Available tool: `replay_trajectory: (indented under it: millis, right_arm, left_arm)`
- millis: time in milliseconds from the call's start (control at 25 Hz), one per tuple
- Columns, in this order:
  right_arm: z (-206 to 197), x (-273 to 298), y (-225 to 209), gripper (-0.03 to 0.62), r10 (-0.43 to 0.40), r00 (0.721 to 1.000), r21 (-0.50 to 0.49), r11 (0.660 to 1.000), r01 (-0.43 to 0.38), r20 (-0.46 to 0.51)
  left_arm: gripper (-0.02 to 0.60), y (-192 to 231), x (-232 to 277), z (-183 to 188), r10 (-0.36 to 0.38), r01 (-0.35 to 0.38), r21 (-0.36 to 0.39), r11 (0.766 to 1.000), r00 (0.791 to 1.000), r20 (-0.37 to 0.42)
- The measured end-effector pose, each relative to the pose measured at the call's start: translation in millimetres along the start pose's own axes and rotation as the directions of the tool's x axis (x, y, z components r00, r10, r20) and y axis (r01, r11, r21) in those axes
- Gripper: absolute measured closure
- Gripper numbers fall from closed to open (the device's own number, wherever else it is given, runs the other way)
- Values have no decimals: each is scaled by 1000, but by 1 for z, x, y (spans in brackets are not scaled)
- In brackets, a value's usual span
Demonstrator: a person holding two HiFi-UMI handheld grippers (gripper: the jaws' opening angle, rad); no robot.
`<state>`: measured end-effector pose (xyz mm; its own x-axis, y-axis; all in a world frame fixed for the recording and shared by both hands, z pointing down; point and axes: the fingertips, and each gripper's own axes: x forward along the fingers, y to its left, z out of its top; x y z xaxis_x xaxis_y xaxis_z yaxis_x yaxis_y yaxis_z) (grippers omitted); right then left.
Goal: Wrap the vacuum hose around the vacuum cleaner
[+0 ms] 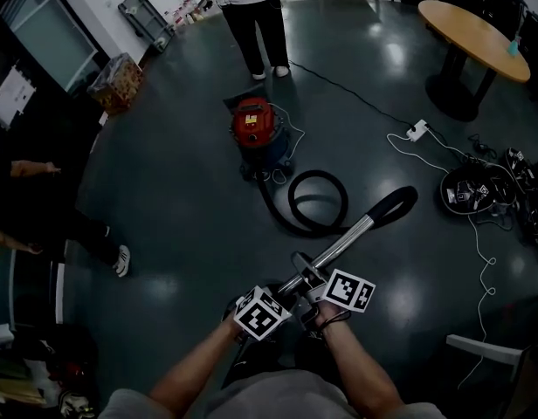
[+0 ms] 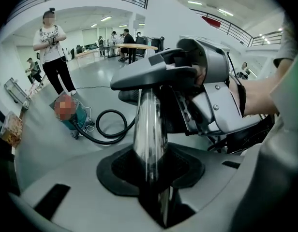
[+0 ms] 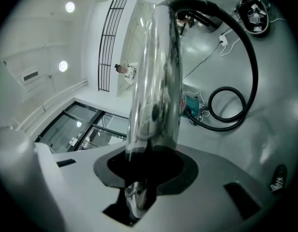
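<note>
A red and blue vacuum cleaner stands on the dark floor ahead of me. Its black hose curls in one loop on the floor and rises to a chrome wand that slants toward me. Both grippers hold the wand's near end side by side. My left gripper is shut on the chrome wand, which fills the notch between its jaws. My right gripper is shut on the same wand a little further up. In the left gripper view the right gripper sits just beyond, against the wand.
A person stands right behind the vacuum. Another person's leg and shoe are at the left. A round wooden table is far right, with a power strip and white cable and a heap of gear on the floor.
</note>
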<state>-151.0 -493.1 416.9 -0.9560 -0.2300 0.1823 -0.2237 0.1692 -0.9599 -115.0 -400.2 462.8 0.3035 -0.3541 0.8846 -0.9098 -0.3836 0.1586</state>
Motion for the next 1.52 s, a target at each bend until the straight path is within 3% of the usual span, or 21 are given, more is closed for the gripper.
replay_trajectory:
  millis: [80, 280, 560, 960, 1280, 1520]
  right_arm:
    - [0, 1, 0, 477, 0, 1000, -7, 1000, 0, -4]
    - [10, 4, -2, 476, -6, 1000, -32, 999, 6, -12]
    - [14, 11, 4, 476, 9, 999, -59, 998, -12, -48]
    - [33, 4, -7, 476, -19, 999, -43, 999, 17, -37]
    - [54, -2, -28, 474, -61, 997, -77, 995, 58, -36]
    - [63, 0, -39, 476, -115, 990, -178, 979, 99, -82]
  left_arm:
    - [437, 0, 1, -7, -10, 11, 32, 999, 1000, -25]
    - [284, 13, -15, -19, -27, 28, 42, 999, 999, -27]
    - [272, 28, -36, -29, -20, 20, 32, 999, 1000, -9]
    - [245, 44, -73, -39, -63, 67, -73, 995, 997, 52]
    - [245, 42, -92, -36, -27, 28, -18, 999, 999, 42]
    - [247, 48, -106, -22, -29, 27, 44, 999, 998, 50]
